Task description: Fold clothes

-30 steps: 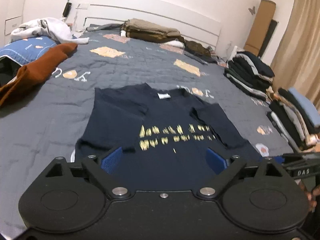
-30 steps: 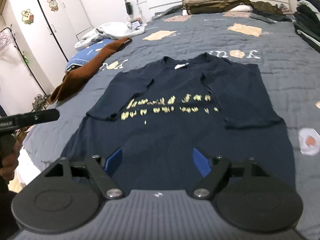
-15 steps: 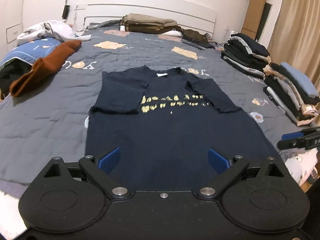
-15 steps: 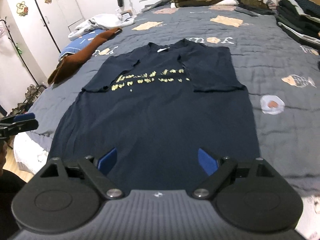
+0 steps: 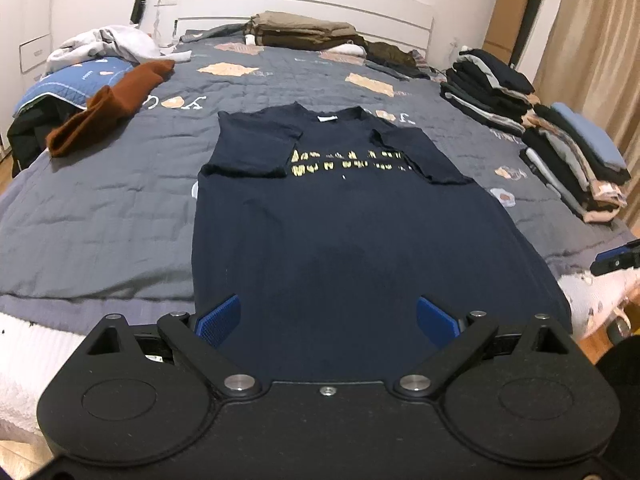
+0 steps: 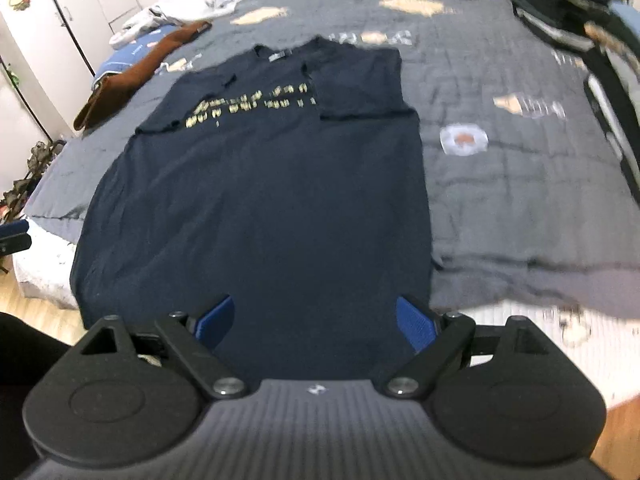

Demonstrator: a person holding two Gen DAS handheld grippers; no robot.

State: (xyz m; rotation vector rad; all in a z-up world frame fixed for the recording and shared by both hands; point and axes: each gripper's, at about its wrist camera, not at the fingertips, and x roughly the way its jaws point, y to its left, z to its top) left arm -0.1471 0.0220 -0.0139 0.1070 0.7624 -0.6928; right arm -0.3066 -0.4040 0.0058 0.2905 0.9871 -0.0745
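Note:
A dark navy T-shirt (image 5: 344, 232) with yellow print lies flat on the grey bed, both sleeves folded in over its chest. It also shows in the right wrist view (image 6: 272, 184). Its hem hangs over the near edge of the bed. My left gripper (image 5: 327, 318) is open and empty just above the hem. My right gripper (image 6: 312, 320) is open and empty over the hem too. The right gripper's tip (image 5: 616, 258) shows at the right edge of the left wrist view, and the left gripper's tip (image 6: 14, 236) at the left edge of the right wrist view.
A grey quilt (image 5: 104, 208) covers the bed. A rust-brown garment (image 5: 112, 108) and a white heap (image 5: 108, 44) lie at the far left. Folded clothes are stacked along the right edge (image 5: 572, 152) and by the headboard (image 5: 304, 32). Wood floor (image 6: 24, 312) lies below.
Both grippers have pulled back toward the foot of the bed and now sit over the shirt's hem. The shirt has not moved. Both stay open.

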